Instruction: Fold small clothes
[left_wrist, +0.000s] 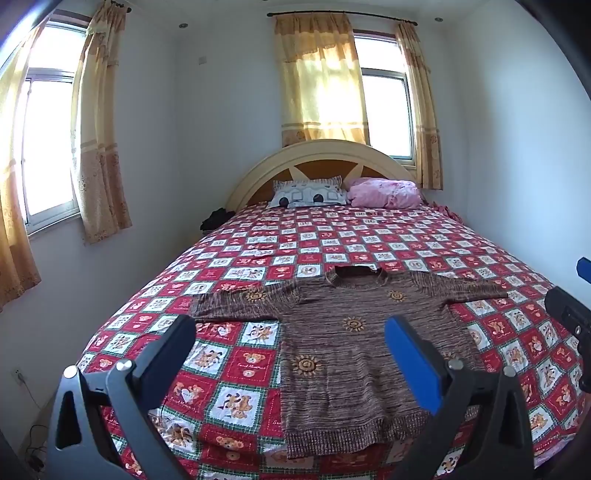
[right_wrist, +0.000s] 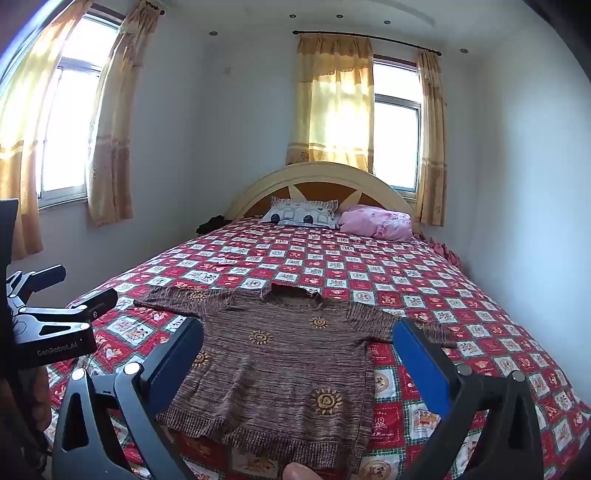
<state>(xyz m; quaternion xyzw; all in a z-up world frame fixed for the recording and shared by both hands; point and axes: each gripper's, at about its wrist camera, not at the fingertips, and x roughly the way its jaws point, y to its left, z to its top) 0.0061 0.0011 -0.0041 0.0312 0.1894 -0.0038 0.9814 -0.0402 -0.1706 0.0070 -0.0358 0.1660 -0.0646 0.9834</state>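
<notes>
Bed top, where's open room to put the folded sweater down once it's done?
The bedspread between the sweater collar and the pillows is bare, as is the strip right of the sweater's right sleeve. The head end is crowded by the patterned pillow and pink bundle. Both grippers, left gripper and right gripper, hover open.

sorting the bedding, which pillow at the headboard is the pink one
The right-hand pillow: plain pink and rumpled. The left pillow is white with dark patterned shapes.

brown sun-patterned sweater (left_wrist: 354, 350), red-checked bedspread (left_wrist: 424, 240)
</notes>
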